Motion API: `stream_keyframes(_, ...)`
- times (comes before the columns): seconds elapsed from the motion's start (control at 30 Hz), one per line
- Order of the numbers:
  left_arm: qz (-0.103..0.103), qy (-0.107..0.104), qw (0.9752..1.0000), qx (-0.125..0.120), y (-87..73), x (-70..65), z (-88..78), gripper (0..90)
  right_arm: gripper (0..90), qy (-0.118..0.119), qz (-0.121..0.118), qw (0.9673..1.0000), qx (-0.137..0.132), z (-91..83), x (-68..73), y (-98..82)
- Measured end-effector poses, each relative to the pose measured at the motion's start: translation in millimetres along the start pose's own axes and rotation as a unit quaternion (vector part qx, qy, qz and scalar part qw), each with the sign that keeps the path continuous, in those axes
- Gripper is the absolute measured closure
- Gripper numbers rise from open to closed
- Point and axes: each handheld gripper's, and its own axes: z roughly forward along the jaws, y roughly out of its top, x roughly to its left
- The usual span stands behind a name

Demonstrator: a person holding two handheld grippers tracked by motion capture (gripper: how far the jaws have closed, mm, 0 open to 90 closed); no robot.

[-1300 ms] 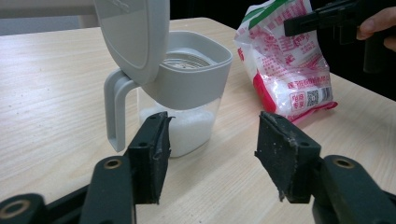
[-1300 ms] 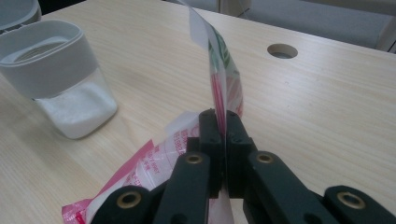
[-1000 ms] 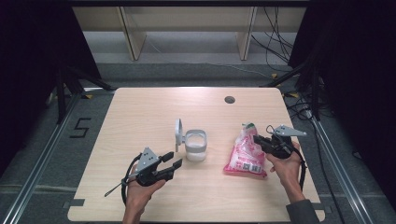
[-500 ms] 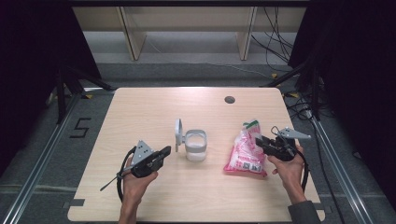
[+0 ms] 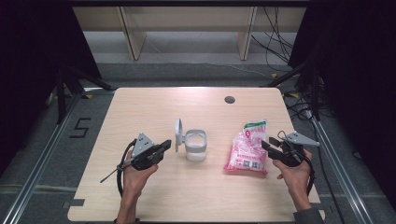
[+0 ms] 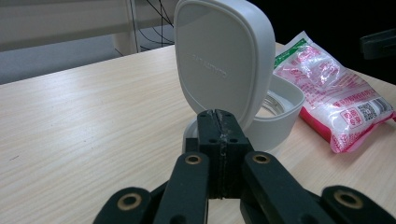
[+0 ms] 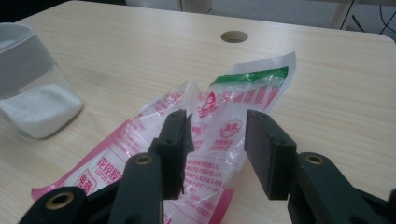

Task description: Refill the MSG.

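Observation:
A clear jar (image 5: 195, 145) with a white rim stands mid-table, its white lid (image 5: 178, 134) hinged upright on its left side. White powder fills the jar's bottom (image 7: 32, 109). My left gripper (image 5: 161, 147) is shut and empty, pointing at the lid (image 6: 219, 60) from a short way off; its tips (image 6: 219, 126) are pressed together. A pink and clear plastic bag (image 5: 247, 149) lies flat to the right of the jar. My right gripper (image 5: 267, 143) sits at the bag's right edge. Its jaws (image 7: 215, 135) have just been opening and stand apart over the bag (image 7: 224, 112) without pressing it.
A round cable hole (image 5: 229, 99) is in the table's far right part. The table's right edge (image 5: 299, 154) runs close to my right hand. Beyond the table stands a wooden shelf frame (image 5: 133, 42), and cables lie on the floor.
My left gripper's jaws have gone from apart to shut, and it drew back a little to the left of the jar. My right gripper's jaws have spread and it slid slightly right off the bag.

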Motion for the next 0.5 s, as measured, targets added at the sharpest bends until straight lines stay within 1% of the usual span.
stream_keyframes(0.03,0.002,0.001,1.0000,0.000,0.4,0.8,-0.2,89.3,59.4,-0.004,-0.004,0.9999,-0.009,0.0,0.0,-1.1)
stream_keyframes(0.07,0.003,-0.001,1.0000,-0.001,0.8,1.9,-0.3,89.3,59.5,0.005,0.011,0.9999,-0.007,-1.8,3.1,-1.9)
stream_keyframes(0.1,-0.002,0.000,1.0000,-0.004,0.8,2.2,-0.4,89.3,59.5,-0.002,0.006,1.0000,-0.005,-2.7,3.6,-2.8)
stream_keyframes(0.13,0.000,0.001,1.0000,0.000,1.4,3.3,-1.1,89.3,59.3,0.011,0.001,0.9998,-0.015,-2.3,3.2,-3.2)
stream_keyframes(0.17,-0.013,0.004,0.9999,-0.001,1.3,2.7,-1.1,89.3,59.1,0.005,-0.007,0.9999,-0.012,-3.6,3.7,-3.3)
stream_keyframes(0.2,-0.004,0.001,1.0000,-0.001,2.0,4.3,-1.3,89.3,58.8,0.004,0.002,0.9999,-0.013,-4.0,7.0,-4.3)
stream_keyframes(0.27,-0.004,0.002,1.0000,-0.001,3.4,5.2,-1.5,89.3,58.6,0.007,-0.007,0.9998,-0.017,-5.0,7.9,-4.4)
stream_keyframes(0.3,-0.002,0.000,1.0000,-0.003,4.2,6.0,-1.2,89.3,58.4,0.005,-0.015,0.9997,-0.017,-5.4,8.1,-4.7)
stream_keyframes(0.33,-0.004,0.003,1.0000,-0.001,5.4,5.5,-1.5,89.3,58.0,0.007,-0.019,0.9997,-0.015,-7.4,9.1,-4.7)
stream_keyframes(0.37,-0.007,0.004,1.0000,-0.002,6.1,5.4,-1.1,89.3,57.1,0.007,-0.020,0.9996,-0.020,-7.5,10.4,-5.5)
stream_keyframes(0.4,-0.005,0.003,1.0000,-0.003,6.8,5.5,-0.1,89.2,56.1,0.007,-0.007,0.9998,-0.015,-8.7,13.9,-6.4)
stream_keyframes(0.43,-0.002,0.005,1.0000,0.002,7.5,5.7,0.2,89.3,55.3,0.010,-0.024,0.9995,-0.015,-8.8,12.2,-6.3)
stream_keyframes(0.47,-0.008,0.005,1.0000,0.000,7.6,5.1,1.5,89.3,54.6,0.011,-0.030,0.9993,-0.022,-8.1,11.9,-7.0)
stream_keyframes(0.5,-0.001,0.002,1.0000,0.001,8.2,6.1,2.5,89.2,54.0,0.010,-0.030,0.9994,-0.015,-8.8,13.0,-7.7)
